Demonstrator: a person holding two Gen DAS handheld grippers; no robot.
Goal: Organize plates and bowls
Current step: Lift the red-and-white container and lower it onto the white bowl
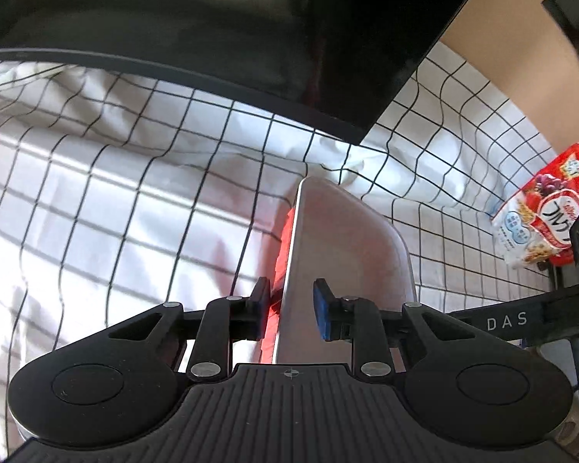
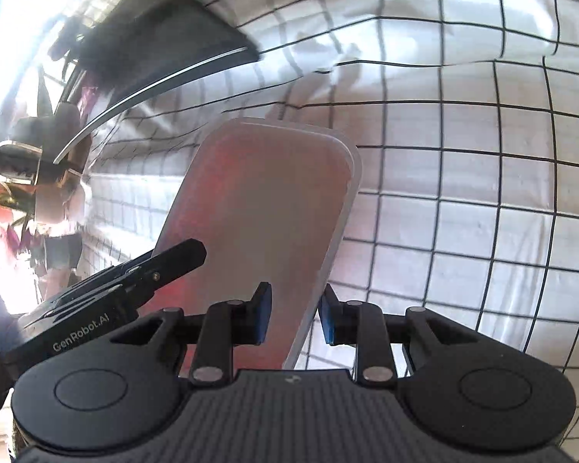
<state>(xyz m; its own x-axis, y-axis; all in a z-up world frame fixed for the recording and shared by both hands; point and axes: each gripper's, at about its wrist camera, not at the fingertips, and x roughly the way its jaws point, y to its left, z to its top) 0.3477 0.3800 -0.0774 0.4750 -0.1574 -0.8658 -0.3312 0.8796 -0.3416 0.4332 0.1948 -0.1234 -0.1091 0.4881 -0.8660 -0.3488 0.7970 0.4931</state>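
Note:
A pale rectangular plate (image 1: 351, 254) with rounded corners is tilted above the checked cloth, and red shows along its underside. In the left wrist view my left gripper (image 1: 293, 306) is shut on the plate's near rim, one pad under it and one blue pad on its face. In the right wrist view the same plate (image 2: 258, 200) runs away from me, and my right gripper (image 2: 296, 314) is shut on its right rim. There a finger (image 2: 181, 256) of the left gripper rests on the plate's left side.
A white cloth with a black grid (image 1: 115, 200) covers the table, creased in places. A black flat screen (image 1: 251, 38) stands behind it. A red snack packet (image 1: 540, 212) lies at the right, near a bare wooden tabletop (image 1: 501, 38). Blurred objects crowd the right wrist view's left edge.

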